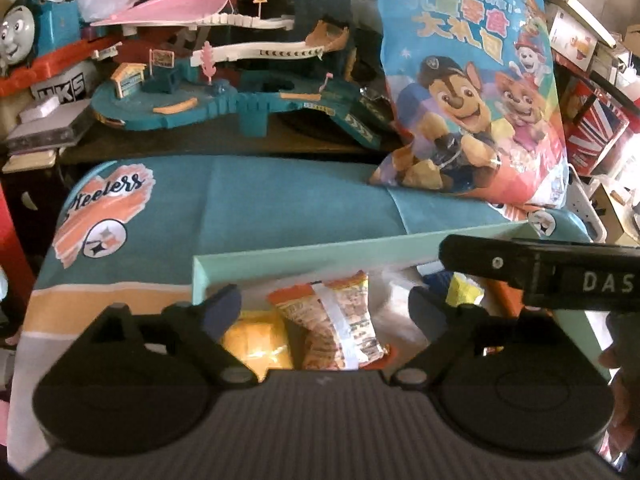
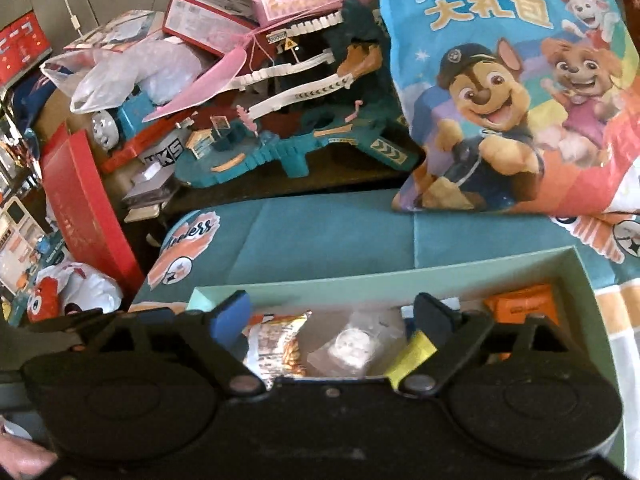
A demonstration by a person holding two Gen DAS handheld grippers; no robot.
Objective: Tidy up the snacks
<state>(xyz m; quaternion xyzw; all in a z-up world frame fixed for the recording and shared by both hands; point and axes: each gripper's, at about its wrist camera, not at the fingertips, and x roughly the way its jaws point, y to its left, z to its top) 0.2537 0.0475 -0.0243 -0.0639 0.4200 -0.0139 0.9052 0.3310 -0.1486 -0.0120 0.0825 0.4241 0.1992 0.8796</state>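
While both your grippers hover over the mint box [image 2: 400,280], each has its fingers spread wide with nothing between them. Your left gripper [image 1: 326,304] looks down at an orange-and-white snack pack [image 1: 340,324] lying inside the box, with a yellow pack [image 1: 256,344] just beside it on the left. Your right gripper [image 2: 332,312] sits over the same orange-and-white pack, a clear wrapped white sweet [image 2: 352,346] next to it, a yellow wrapper [image 2: 412,354] touching the right finger, and an orange pack [image 2: 520,304] in the far right corner of the box. From the left camera, the right tool's black body [image 1: 560,268] crosses above the box's right side. The box rests on a teal cloth [image 1: 260,200]. A big cartoon-dog snack bag [image 2: 500,88] stands beyond the box at the far right, leaning on the clutter. Behind the cloth sits a teal toy track [image 1: 240,92], with a blue toy train [image 1: 24,36] at the left
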